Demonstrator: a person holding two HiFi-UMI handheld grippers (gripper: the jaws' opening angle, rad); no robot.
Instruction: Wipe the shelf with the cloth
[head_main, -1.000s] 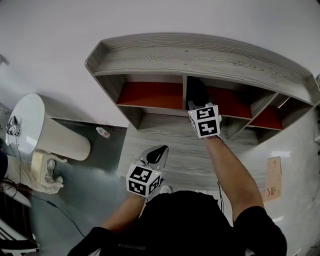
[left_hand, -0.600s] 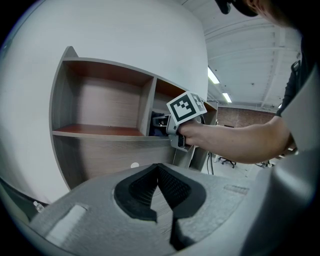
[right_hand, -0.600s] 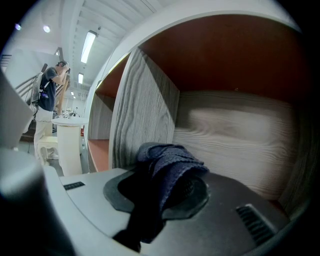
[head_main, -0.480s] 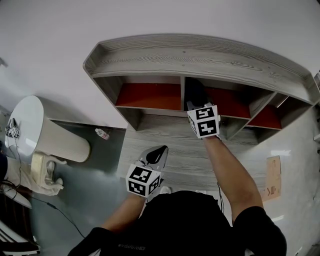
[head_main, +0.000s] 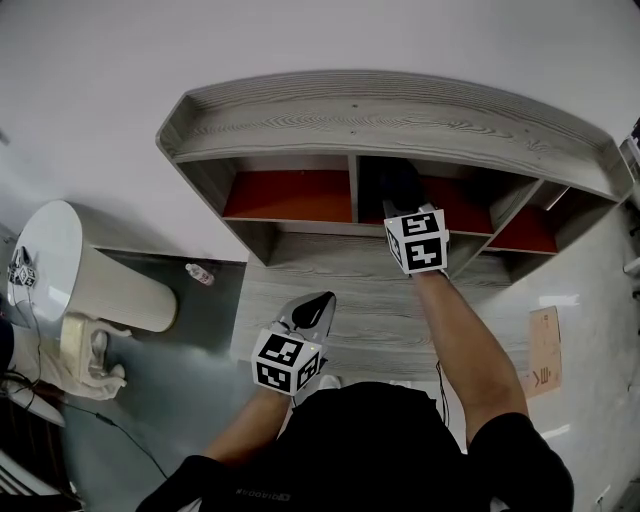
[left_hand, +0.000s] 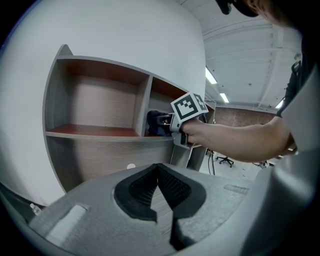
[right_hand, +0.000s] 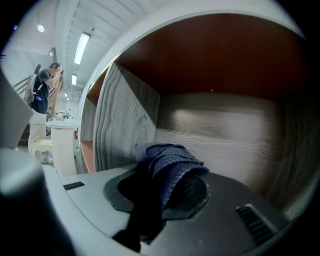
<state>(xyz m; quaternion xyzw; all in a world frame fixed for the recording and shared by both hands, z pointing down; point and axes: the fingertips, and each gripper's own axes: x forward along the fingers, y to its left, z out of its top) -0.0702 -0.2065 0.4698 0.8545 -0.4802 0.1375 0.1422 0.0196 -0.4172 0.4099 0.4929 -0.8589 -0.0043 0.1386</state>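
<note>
Navy cloth (right_hand: 170, 162): gripped in the clenched jaws of the right gripper (right_hand: 165, 187), inside the upper middle compartment.
Shelf (head_main: 400, 115): grey wood, red back panels.
Left gripper (left_hand: 159, 187): jaws pressed together, empty, held low before the shelf.

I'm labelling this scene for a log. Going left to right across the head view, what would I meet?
White round table → small bottle → left gripper → right gripper → brown cardboard sheet.

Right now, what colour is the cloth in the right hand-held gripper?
Dark navy blue. The cloth shows best in the right gripper view.
</note>
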